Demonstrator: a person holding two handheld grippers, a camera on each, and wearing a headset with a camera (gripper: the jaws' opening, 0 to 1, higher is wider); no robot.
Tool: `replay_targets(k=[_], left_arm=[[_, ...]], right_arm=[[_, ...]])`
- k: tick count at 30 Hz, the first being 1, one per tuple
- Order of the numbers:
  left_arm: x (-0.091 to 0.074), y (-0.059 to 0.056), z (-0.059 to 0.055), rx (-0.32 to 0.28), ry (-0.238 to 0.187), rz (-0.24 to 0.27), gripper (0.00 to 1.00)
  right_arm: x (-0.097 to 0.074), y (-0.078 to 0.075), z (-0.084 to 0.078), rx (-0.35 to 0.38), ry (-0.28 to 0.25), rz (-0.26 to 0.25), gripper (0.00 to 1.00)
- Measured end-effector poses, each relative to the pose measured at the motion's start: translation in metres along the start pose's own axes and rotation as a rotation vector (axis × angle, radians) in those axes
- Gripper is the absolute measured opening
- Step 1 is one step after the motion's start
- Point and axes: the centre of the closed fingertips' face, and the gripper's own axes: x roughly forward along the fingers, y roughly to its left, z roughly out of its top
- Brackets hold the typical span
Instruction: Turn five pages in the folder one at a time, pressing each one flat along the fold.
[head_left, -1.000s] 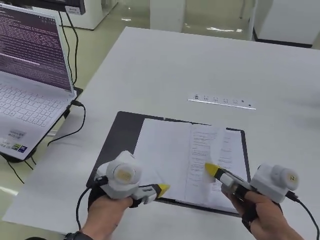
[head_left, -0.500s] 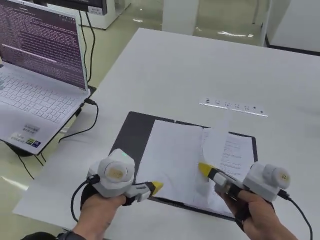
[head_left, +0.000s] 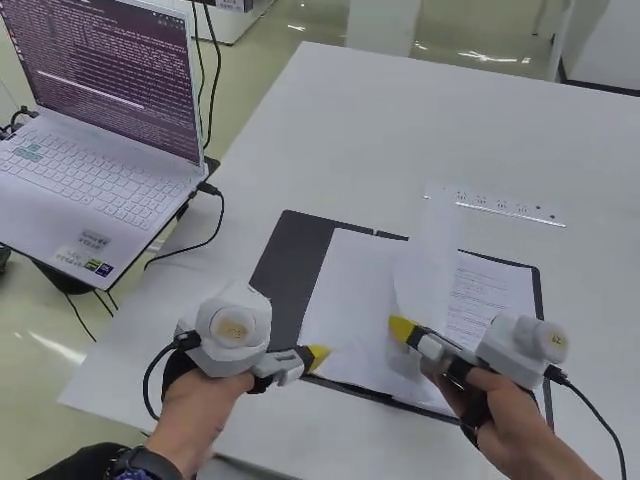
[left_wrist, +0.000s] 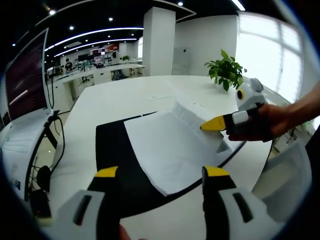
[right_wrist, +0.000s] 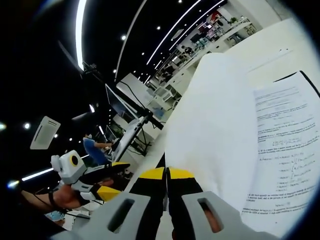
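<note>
A black folder (head_left: 285, 270) lies open on the white table, with a blank white sheet (head_left: 350, 300) on its left half and a printed sheet (head_left: 495, 290) on its right. My right gripper (head_left: 400, 328) is shut on the lower edge of one page (head_left: 430, 255), which stands nearly upright over the fold. In the right gripper view the jaws (right_wrist: 166, 173) are pressed together on that page (right_wrist: 215, 125). My left gripper (left_wrist: 161, 172) is open and holds nothing. It hovers at the folder's near left edge (head_left: 315, 354), just short of the blank sheet (left_wrist: 165, 145).
An open laptop (head_left: 90, 130) sits to the left on a lower surface, its cables (head_left: 195, 240) trailing toward the table edge. A flush socket strip (head_left: 500, 205) lies in the table beyond the folder. A potted plant (left_wrist: 225, 75) stands at the far end.
The page held by my right gripper has risen from a low curl over the right half to nearly upright above the fold. The left gripper stays near the folder's lower edge.
</note>
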Motion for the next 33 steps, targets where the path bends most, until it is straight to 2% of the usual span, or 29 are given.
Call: replay_targets(k=[10,13,16,20,24,33], left_arm=[[-0.014,0.019,0.001,-0.026,-0.016,0.031,0.66],[-0.016,0.019,0.005,-0.054,-0.038,0.026,0.66],[-0.017,0.019,0.003,-0.038,-0.031,0.028,0.67],[-0.021,0.02,0.004,-0.061,-0.042,0.025,0.67],[-0.024,0.02,0.003,-0.058,-0.039,0.028,0.67],[-0.031,0.029,0.004,-0.076,-0.051,0.04,0.67]], right_arm=[[0.018,0.01,-0.012,0.007,0.033,0.019,0.0],[0.022,0.009,-0.017,0.011,0.044,0.021,0.0],[0.027,0.012,-0.022,0.013,0.059,0.028,0.0],[0.032,0.014,-0.028,0.02,0.072,0.033,0.0],[0.037,0.014,-0.034,0.028,0.081,0.038,0.0],[0.054,0.018,-0.046,0.048,0.112,0.051,0.0]])
